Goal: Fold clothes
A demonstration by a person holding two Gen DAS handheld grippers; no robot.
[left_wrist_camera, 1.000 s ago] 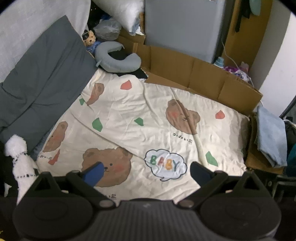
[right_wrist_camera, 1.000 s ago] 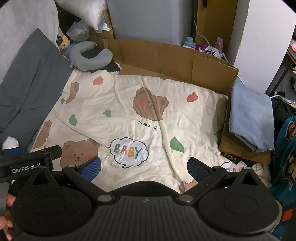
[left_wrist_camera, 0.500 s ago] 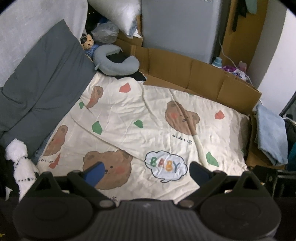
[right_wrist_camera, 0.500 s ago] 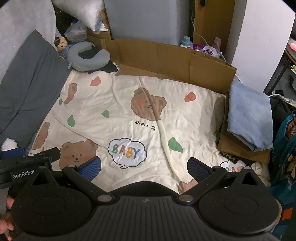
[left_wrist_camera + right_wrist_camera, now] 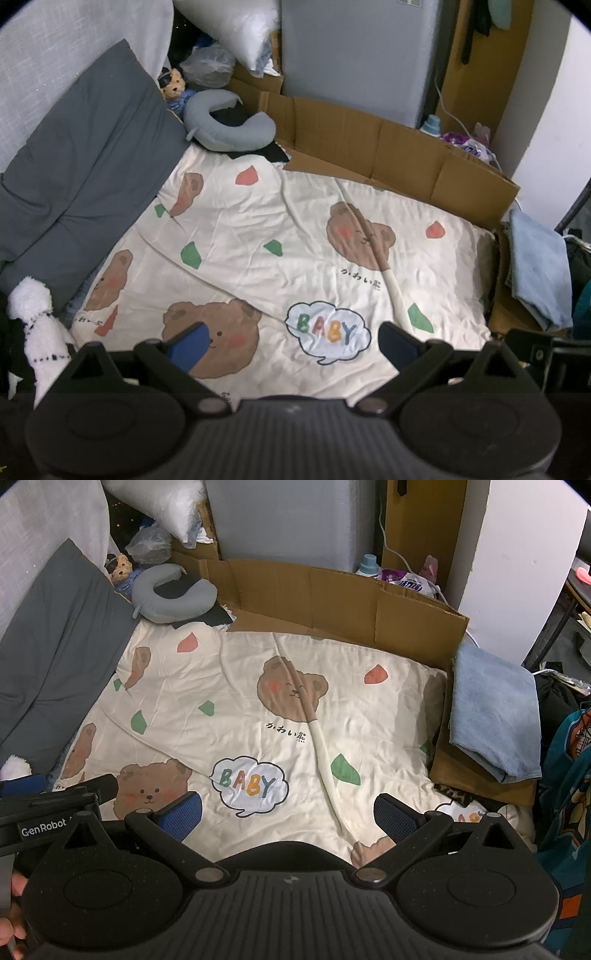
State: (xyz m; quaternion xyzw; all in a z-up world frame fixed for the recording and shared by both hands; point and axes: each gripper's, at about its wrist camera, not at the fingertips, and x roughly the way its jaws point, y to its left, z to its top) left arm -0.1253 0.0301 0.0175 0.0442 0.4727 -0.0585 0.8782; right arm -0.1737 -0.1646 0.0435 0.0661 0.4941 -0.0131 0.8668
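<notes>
Since a second ago, a raised crease has formed in the cream bear-print bedsheet (image 5: 295, 236), running from the upper bear face down past the BABY cloud (image 5: 328, 331), and both cameras have drifted slightly.

From the left wrist, the left gripper (image 5: 291, 341) hovers over the near edge of the bedsheet, its fingers (image 5: 188, 345) spread wide apart and holding nothing. The folded blue garment (image 5: 537, 267) lies off the bedsheet's right edge, on cardboard. A grey neck pillow (image 5: 229, 127) sits at the bedsheet's far left corner, a dark grey cushion (image 5: 85, 177) along its left side, a white plush toy (image 5: 35, 321) at its near left corner. A cardboard wall (image 5: 388, 147) borders its far side.

From the right wrist, the right gripper (image 5: 288, 814) also hangs above the bedsheet's (image 5: 229, 701) near edge, fingers (image 5: 395, 818) wide apart and empty. The blue garment (image 5: 493, 709) rests just right of the bedsheet, touched by neither gripper. The left gripper's (image 5: 55, 812) black body shows at the bedsheet's near left, a hand (image 5: 13, 919) below it.
</notes>
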